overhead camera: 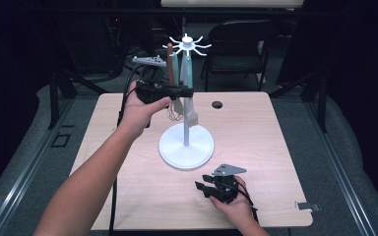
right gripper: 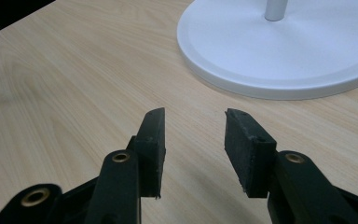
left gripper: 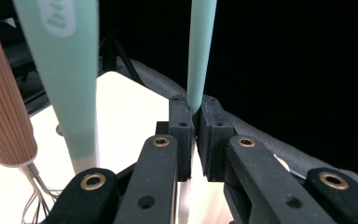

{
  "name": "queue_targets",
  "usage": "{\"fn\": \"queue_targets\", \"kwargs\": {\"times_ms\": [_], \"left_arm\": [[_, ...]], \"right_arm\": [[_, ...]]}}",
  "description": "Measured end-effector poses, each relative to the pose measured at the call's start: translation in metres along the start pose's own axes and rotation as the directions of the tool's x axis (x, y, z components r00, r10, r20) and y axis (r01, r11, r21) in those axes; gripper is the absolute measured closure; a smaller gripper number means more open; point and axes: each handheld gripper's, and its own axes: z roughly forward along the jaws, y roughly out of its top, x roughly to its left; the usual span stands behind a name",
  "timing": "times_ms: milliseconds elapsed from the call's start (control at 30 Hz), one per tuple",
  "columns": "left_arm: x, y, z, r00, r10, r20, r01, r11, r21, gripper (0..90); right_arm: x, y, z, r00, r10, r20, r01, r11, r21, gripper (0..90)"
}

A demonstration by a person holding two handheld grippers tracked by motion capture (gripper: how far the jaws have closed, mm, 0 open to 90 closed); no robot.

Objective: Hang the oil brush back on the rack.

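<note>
My left gripper [left gripper: 195,135] pinching mint utensil handle [left gripper: 200,56] frame centre; second mint handle [left gripper: 67,74], wooden whisk [left gripper: 2,107] crowd left. Right gripper [right gripper: 193,144] spread, low over tabletop [right gripper: 74,93], stand base [right gripper: 279,51] upper right.

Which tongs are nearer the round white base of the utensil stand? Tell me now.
Right. The right tongs rest open on the light wooden table just in front of the round white base. The left tongs are raised above it, shut on a mint-green utensil handle.

Overhead wide; gripper views close — shared stand [overhead camera: 186,146].
</note>
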Motion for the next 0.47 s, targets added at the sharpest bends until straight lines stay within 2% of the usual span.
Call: {"fn": "queue_targets", "kwargs": {"times_ms": [100,167,200,300,367,467], "left_arm": [[0.001,-0.003,0.001,0.9992,-0.004,-0.039,0.004,0.9999,-0.014,83.2],[0.000,-0.005,0.000,0.9983,0.000,-0.058,-0.001,0.9997,-0.023,74.4],[-0.002,-0.007,0.000,0.9966,0.013,-0.081,-0.014,0.9997,-0.017,71.5],[-0.007,-0.013,-0.002,0.9941,0.033,-0.103,-0.034,0.9994,-0.007,63.6],[-0.009,-0.020,-0.004,0.9900,0.044,-0.134,-0.044,0.9990,0.005,57.3],[-0.011,-0.033,-0.007,0.9873,0.051,-0.151,-0.048,0.9985,0.026,55.9]], "right_arm": [[0.001,0.000,0.000,1.0000,-0.003,0.000,0.003,1.000,0.002,58.5],[0.001,0.000,0.000,1.0000,-0.005,0.001,0.005,1.000,0.003,58.5],[0.001,0.000,0.000,1.0000,-0.005,0.001,0.005,1.000,0.001,58.5],[-0.001,0.000,-0.001,1.0000,-0.007,0.005,0.007,1.000,0.005,58.4],[-0.001,0.000,-0.002,1.0000,-0.007,0.006,0.007,1.000,-0.001,58.3],[-0.001,0.001,-0.002,1.0000,-0.004,0.007,0.004,1.000,-0.004,58.2]]}}
